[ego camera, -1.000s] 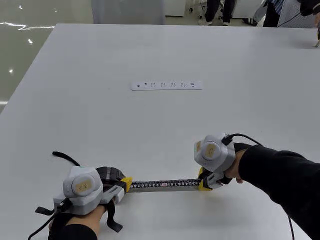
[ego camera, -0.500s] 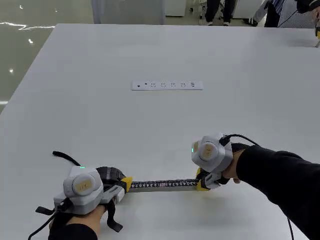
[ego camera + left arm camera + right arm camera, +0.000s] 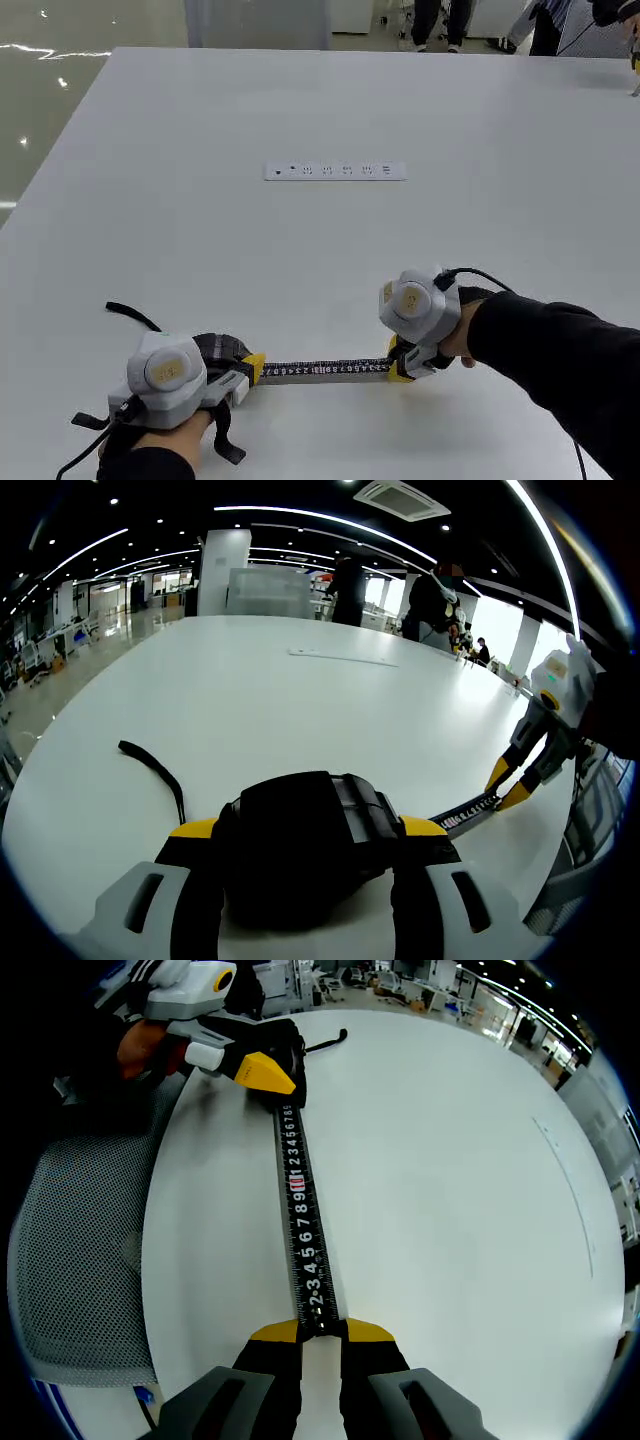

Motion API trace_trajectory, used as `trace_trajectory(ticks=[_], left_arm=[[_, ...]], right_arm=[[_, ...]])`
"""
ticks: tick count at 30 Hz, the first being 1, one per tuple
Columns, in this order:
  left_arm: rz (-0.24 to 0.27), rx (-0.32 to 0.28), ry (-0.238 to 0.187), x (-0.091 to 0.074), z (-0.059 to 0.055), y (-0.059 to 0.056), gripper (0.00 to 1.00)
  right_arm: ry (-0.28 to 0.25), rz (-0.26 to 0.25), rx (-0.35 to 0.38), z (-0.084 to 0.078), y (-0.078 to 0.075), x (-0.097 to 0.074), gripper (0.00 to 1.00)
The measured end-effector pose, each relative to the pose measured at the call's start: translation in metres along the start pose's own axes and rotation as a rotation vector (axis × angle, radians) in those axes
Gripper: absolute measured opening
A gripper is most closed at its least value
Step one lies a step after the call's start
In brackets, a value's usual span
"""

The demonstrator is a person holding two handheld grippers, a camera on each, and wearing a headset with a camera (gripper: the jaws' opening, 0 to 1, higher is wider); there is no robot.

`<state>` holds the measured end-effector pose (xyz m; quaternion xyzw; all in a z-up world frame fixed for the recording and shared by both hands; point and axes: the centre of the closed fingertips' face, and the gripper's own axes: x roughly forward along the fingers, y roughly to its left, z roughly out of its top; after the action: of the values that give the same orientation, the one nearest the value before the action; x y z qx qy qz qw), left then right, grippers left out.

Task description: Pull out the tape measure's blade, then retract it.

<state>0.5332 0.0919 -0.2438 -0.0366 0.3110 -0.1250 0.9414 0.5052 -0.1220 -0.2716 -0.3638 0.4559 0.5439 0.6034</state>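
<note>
Head view looks down on a big white table (image 3: 200, 230). At the bottom left of the frame, the left gripper (image 3: 240, 370) squeezes the black tape measure (image 3: 222, 350) between its two yellow-tipped jaws. The tape measure sits on the table. A thin black strap (image 3: 130, 315) lies on the table just up and left of it.

The blade (image 3: 325, 369) is pulled out. It runs flat along the table from the tape measure toward the right, near the bottom middle of the frame. At its far end, the right gripper (image 3: 400, 368) pinches the tip. A black sleeve (image 3: 560, 350) comes in from the bottom right behind that gripper.

In the right gripper view, the blade goes from the bottom middle up to the tape measure at the upper left. The numbers on it are easy to see. The two yellow jaw tips press together on its end.

In the left gripper view, the tape measure fills the bottom middle, held tight from both sides.

A white power strip (image 3: 335, 171) lies in the upper middle of the head view, well apart from both grippers.
</note>
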Motion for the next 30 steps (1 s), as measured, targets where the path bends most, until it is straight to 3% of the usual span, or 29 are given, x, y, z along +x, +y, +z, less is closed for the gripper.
trace_trajectory(ticks=[30], left_arm=[[-0.005,0.000,0.003,0.000,-0.001,0.000,0.64]], right_arm=[[0.012,-0.006,-0.013,0.011,0.002,0.003,0.10]])
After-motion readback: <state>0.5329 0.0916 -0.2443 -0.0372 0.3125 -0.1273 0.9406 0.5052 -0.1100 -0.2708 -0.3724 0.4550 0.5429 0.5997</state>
